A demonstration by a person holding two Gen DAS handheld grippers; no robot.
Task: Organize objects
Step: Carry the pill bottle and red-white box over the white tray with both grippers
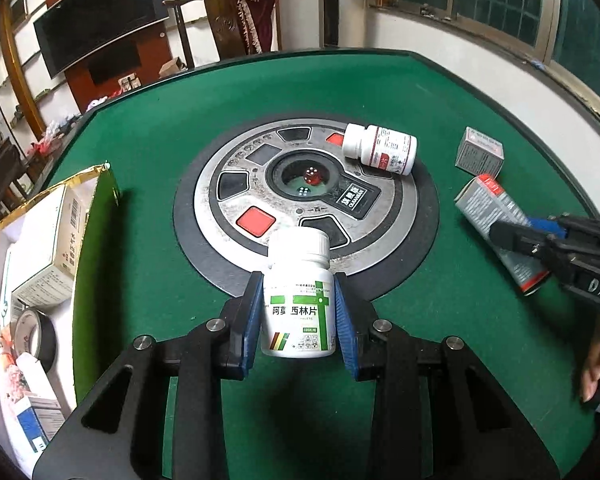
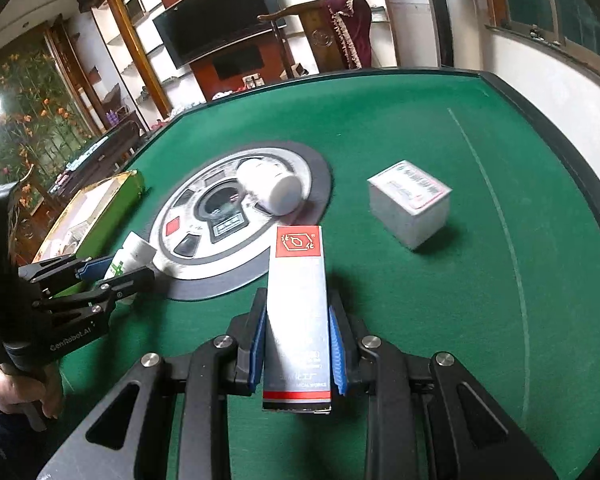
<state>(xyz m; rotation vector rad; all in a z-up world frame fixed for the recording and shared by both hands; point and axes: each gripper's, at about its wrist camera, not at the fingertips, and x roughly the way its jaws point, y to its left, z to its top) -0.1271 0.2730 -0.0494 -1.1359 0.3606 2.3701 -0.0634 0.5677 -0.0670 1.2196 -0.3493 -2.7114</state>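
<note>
Green felt is covering the surface (image 1: 380, 92), and items are lying on it as follows, left to right.

Far left: an open gold-rimmed box (image 1: 96, 240) with a green wall is sitting on the felt, holding a cardboard carton (image 1: 56, 248), a roll of black tape (image 1: 36, 336) and further packets too cramped to identify.

Left of centre: the left gripper (image 1: 299, 316) is clamping a white pill bottle with a green cross label (image 1: 300, 300). Its blue pads (image 1: 247, 332) are pressing on both sides of the body, cap pointing away from the camera. In the right wrist view the same bottle (image 2: 128, 260) is sitting tilted in that gripper, at the near edge of the round panel.

Centre: a round grey control panel (image 1: 306, 204) is occupying the middle of the felt, with red and dark buttons and a dice well (image 1: 308, 180).

Right of centre: a second white bottle with a red-trimmed label (image 1: 380, 150) is lying on its side on the panel's far right rim.

Right: the right gripper (image 2: 299, 348) is gripping a long grey carton with red ends (image 2: 298, 320), pads pressing on its two long sides, the red-logo end pointing away.

Far right: a small grey-white carton (image 2: 410, 202) is resting on the felt, apart from both grippers and from the panel.
</note>
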